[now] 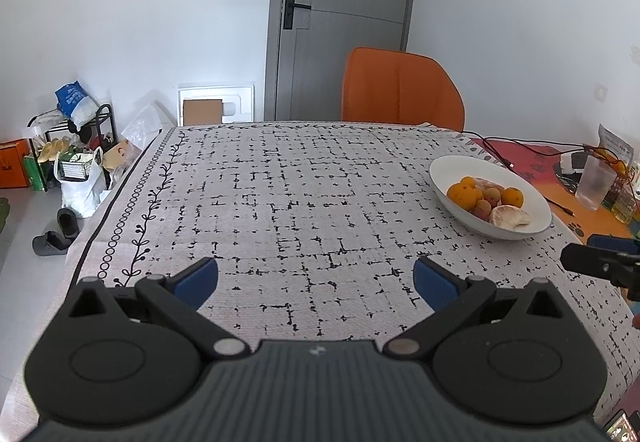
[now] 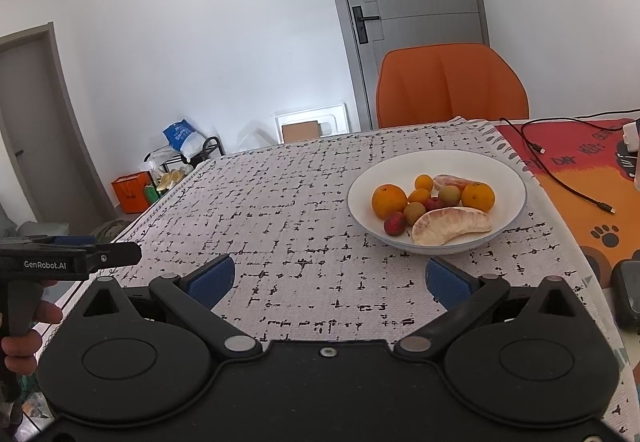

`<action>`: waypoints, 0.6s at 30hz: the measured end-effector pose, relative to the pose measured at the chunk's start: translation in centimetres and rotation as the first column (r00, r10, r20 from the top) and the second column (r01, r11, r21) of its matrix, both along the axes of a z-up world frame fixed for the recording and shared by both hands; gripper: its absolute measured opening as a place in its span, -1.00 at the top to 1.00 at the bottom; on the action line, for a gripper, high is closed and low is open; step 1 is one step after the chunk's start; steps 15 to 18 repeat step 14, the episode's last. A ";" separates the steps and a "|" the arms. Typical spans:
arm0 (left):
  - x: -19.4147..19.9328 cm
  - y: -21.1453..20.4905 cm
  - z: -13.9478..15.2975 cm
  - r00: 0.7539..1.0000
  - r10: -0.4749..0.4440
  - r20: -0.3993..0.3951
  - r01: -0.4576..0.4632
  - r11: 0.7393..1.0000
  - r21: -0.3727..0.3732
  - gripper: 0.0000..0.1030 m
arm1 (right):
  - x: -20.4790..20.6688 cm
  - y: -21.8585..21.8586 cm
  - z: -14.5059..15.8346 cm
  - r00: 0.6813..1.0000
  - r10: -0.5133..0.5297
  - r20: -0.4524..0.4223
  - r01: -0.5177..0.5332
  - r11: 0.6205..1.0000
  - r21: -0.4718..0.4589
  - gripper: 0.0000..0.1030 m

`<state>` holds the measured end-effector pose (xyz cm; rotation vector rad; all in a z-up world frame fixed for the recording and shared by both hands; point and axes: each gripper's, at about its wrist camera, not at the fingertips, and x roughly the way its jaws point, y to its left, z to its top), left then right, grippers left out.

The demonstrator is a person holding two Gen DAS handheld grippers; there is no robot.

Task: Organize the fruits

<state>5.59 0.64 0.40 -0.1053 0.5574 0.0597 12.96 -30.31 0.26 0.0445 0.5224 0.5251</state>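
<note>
A white bowl on the patterned tablecloth holds oranges, small red and yellow-green fruits and a peeled pomelo segment. In the left wrist view the same bowl sits far right. My right gripper is open just short of the bowl, nothing between its blue pads. My left gripper is open over bare cloth, well left of the bowl. The other gripper's side shows at each view's edge.
An orange chair stands behind the table. Black cables run over an orange mat to the right, with a plastic cup and bottles. A dark device lies at the right edge. Bags and a rack clutter the floor left.
</note>
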 end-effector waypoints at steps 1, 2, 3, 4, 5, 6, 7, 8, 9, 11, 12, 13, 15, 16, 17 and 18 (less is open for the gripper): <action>0.0 -0.1 0.0 1.000 -0.002 0.002 0.002 1.000 0.002 -1.00 | 0.1 0.0 0.0 1.000 0.001 -0.001 -0.001 1.000 0.000 -1.00; -0.1 -0.1 0.1 1.000 -0.004 0.003 0.004 1.000 0.003 -1.00 | 0.1 0.1 -0.1 1.000 0.001 -0.002 -0.001 1.000 0.000 -1.00; -0.1 -0.1 0.1 1.000 -0.006 0.005 0.006 1.000 0.004 -1.00 | 0.1 0.1 -0.1 1.000 0.002 -0.003 -0.002 1.000 -0.001 -1.00; -0.1 -0.1 0.1 1.000 -0.009 0.005 0.009 1.000 0.005 -1.00 | 0.1 0.1 -0.1 1.000 0.002 -0.003 -0.002 1.000 -0.001 -1.00; -0.1 -0.2 0.1 1.000 -0.011 0.006 0.011 1.000 0.006 -1.00 | 0.1 0.1 -0.2 1.000 0.003 -0.005 -0.003 1.000 -0.002 -1.00; -0.2 -0.2 0.0 1.000 -0.011 0.007 0.011 1.000 0.007 -1.00 | 0.1 0.2 -0.2 1.000 0.002 -0.006 -0.002 1.000 -0.003 -1.00; -0.2 -0.2 0.0 1.000 -0.012 0.007 0.012 1.000 0.007 -1.00 | 0.1 0.2 -0.2 1.000 0.003 -0.007 -0.003 1.000 -0.004 -1.00; -0.2 -0.3 0.0 1.000 -0.014 0.007 0.014 1.000 0.006 -1.00 | 0.1 0.2 -0.2 1.000 0.004 -0.006 -0.004 1.000 -0.005 -1.00; -0.2 -0.3 0.0 1.000 -0.016 0.006 0.016 1.000 0.007 -1.00 | 0.0 0.2 -0.2 1.000 0.004 -0.005 -0.004 1.000 -0.006 -1.00; -0.2 -0.4 0.1 1.000 -0.020 0.006 0.020 1.000 0.012 -1.00 | 0.0 0.1 -0.2 1.000 0.006 -0.005 -0.006 1.000 -0.004 -1.00; -0.2 -0.5 0.1 1.000 -0.023 0.007 0.022 1.000 0.014 -1.00 | 0.0 0.1 -0.2 1.000 0.006 -0.006 -0.006 1.000 -0.004 -1.00; -0.2 -0.6 0.2 1.000 -0.025 0.009 0.025 1.000 0.017 -1.00 | 0.0 0.1 -0.2 1.000 0.005 -0.007 -0.005 1.000 -0.005 -1.00; -0.2 -0.5 0.2 1.000 -0.026 0.009 0.026 1.000 0.018 -1.00 | 0.1 0.1 -0.3 1.000 0.004 -0.008 -0.004 1.000 -0.005 -1.00; -0.2 -0.5 0.2 1.000 -0.026 0.009 0.026 1.000 0.018 -1.00 | 0.1 0.1 -0.3 1.000 0.004 -0.008 -0.004 1.000 -0.005 -1.00; -0.2 -0.5 0.2 1.000 -0.026 0.009 0.026 1.000 0.018 -1.00 | 0.1 0.1 -0.3 1.000 0.004 -0.008 -0.004 1.000 -0.005 -1.00; -0.2 -0.5 0.2 1.000 -0.026 0.009 0.026 1.000 0.018 -1.00 | 0.1 0.1 -0.3 1.000 0.004 -0.008 -0.004 1.000 -0.005 -1.00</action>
